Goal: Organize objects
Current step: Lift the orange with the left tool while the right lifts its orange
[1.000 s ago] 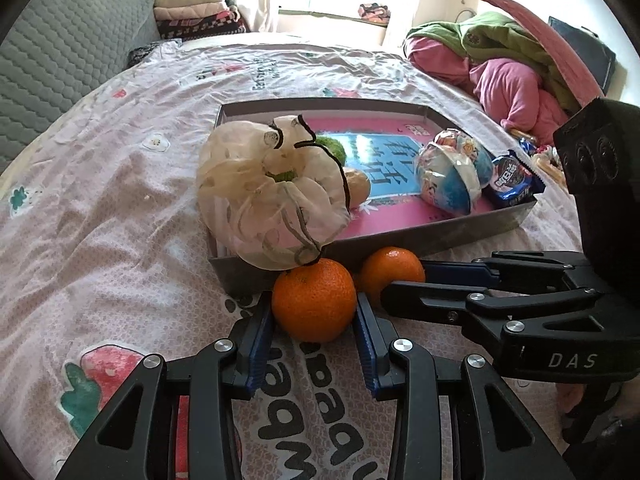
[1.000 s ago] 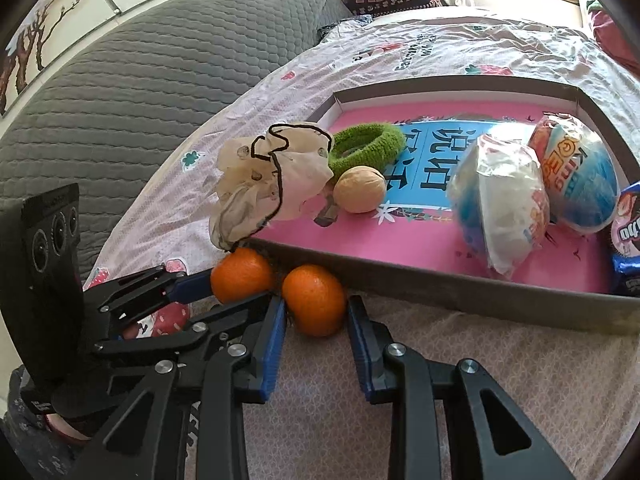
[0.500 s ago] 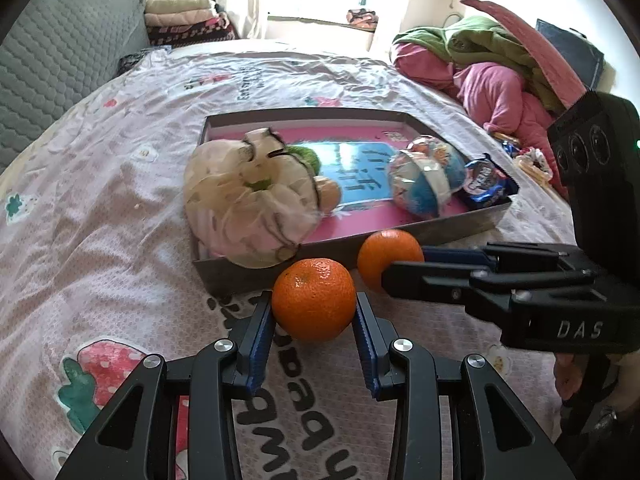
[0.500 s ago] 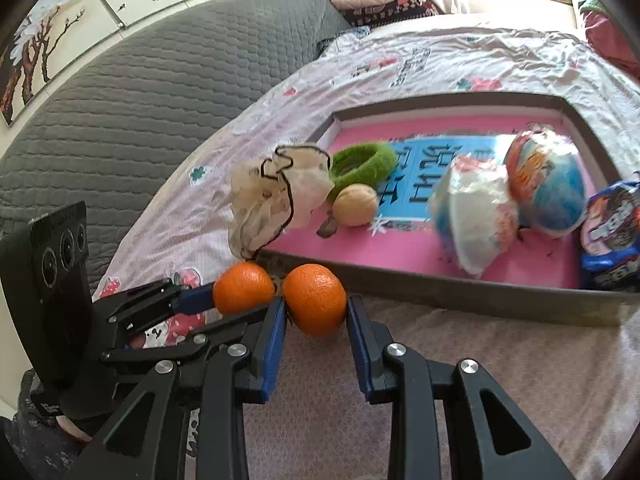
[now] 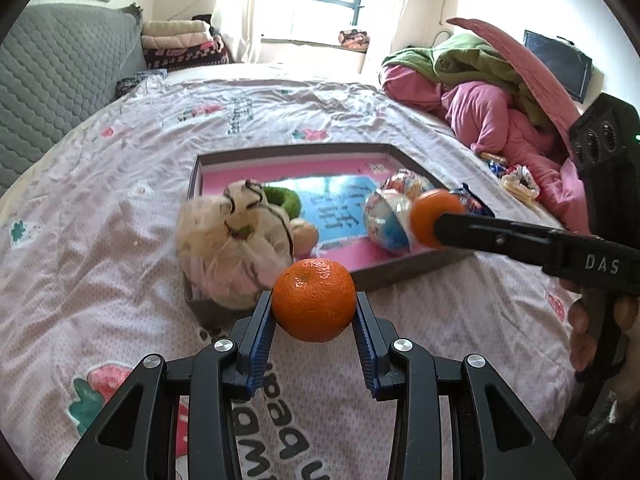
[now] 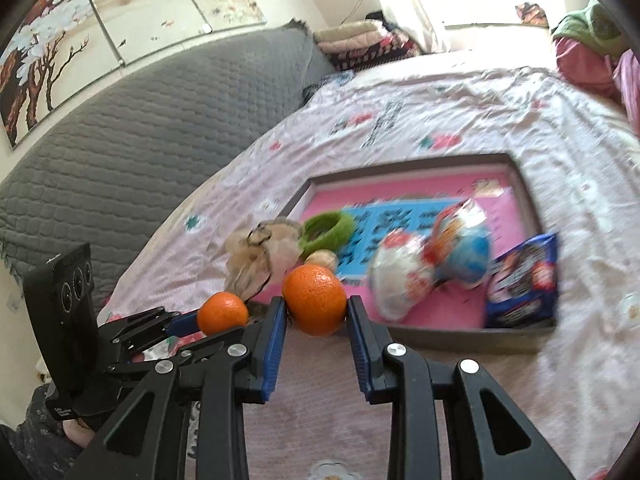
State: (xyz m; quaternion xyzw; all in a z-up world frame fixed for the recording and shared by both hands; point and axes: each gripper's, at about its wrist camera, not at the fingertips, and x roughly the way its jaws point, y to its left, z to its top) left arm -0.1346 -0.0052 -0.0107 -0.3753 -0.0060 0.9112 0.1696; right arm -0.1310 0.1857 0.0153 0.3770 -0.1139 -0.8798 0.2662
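My left gripper (image 5: 314, 312) is shut on one mandarin (image 5: 313, 300) and holds it above the bedsheet, in front of the grey tray (image 5: 416, 266) with a pink floor. My right gripper (image 6: 316, 314) is shut on a second mandarin (image 6: 314, 298), also lifted near the tray's front wall (image 6: 460, 336). The right gripper's mandarin shows in the left wrist view (image 5: 430, 218), and the left one in the right wrist view (image 6: 222, 313). The tray holds a cream mesh pouch (image 5: 230, 248), a green hair tie (image 6: 328, 232), a walnut (image 6: 320, 258), two foil-wrapped eggs (image 6: 436, 264) and a blue snack packet (image 6: 524, 280).
The tray lies on a bed with a pink printed sheet (image 5: 100, 220). A grey quilted headboard (image 6: 120, 152) runs along the left. Piled pink and green bedding (image 5: 492, 92) and small wrapped items (image 5: 516, 180) lie to the right of the tray.
Both grippers have closed on their mandarins and lifted them off the sheet. Both have pulled up and back, so the tray looks smaller and farther away.
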